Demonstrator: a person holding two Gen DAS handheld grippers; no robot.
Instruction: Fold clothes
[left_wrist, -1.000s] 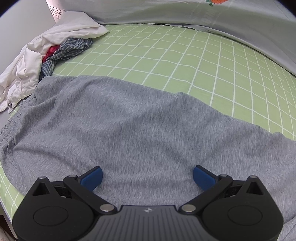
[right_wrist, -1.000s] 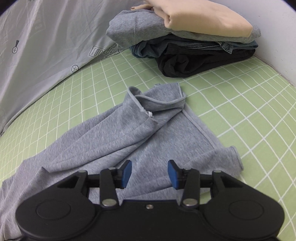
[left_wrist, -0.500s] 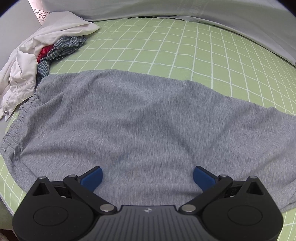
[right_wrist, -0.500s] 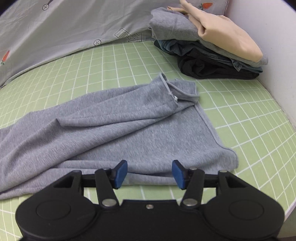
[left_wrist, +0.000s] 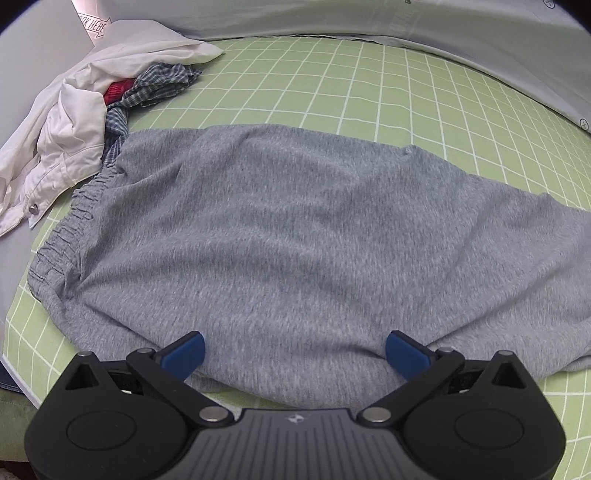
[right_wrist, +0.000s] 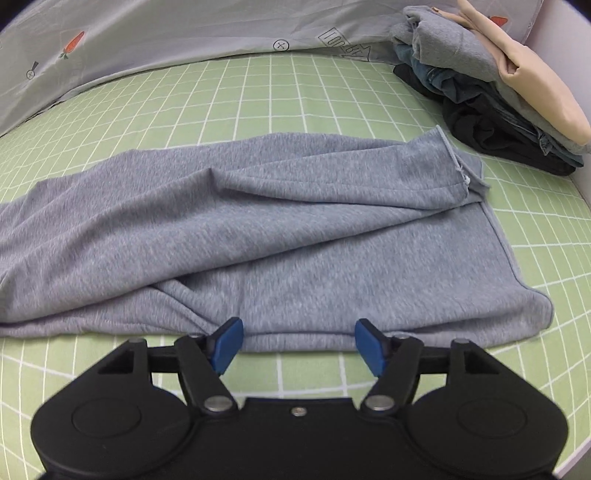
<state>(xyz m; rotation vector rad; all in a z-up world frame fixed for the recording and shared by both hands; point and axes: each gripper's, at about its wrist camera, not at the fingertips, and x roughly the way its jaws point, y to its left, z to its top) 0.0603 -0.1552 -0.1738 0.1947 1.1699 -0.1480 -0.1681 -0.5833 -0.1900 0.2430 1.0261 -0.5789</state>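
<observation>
Grey sweatpants (left_wrist: 295, 229) spread across the green checked bed sheet (left_wrist: 369, 85), waistband (left_wrist: 70, 229) at the left end near the bed edge, leg cuffs (right_wrist: 461, 173) at the right end close to the folded stack. Lying with one leg over the other, upper leg rumpled and slanting across the lower, so apparently folded once lengthwise though not yet squared up; no crosswise fold visible. Judged partway along for this garment: halved along its length, still to be smoothed and doubled over into a compact packet before joining the pile. Left gripper (left_wrist: 294, 350) low over the near hem of the seat, blue pads spread wide apart with cloth lying between them but nothing pinched. Right gripper (right_wrist: 299, 341) at the near edge of the lower leg, pads likewise parted, not gripping anything, fabric edge just ahead of the tips. Counted: one pair of grey sweatpants laid out; one folded stack (right_wrist: 491, 92) at the far right corner against the wall, seemingly four or five pieces — a beige one on top, a grey one, denim, something black at the bottom, exact number hard to settle; one unfolded heap (left_wrist: 74, 122) at the far left, at least three pieces showing — a white garment with a snap, a blue plaid item, a scrap of red. One grey printed quilt (right_wrist: 147, 48) bunched along the far side. Two grippers. Remaining work, as a judgement: finishing these pants, then the crumpled heap.
</observation>
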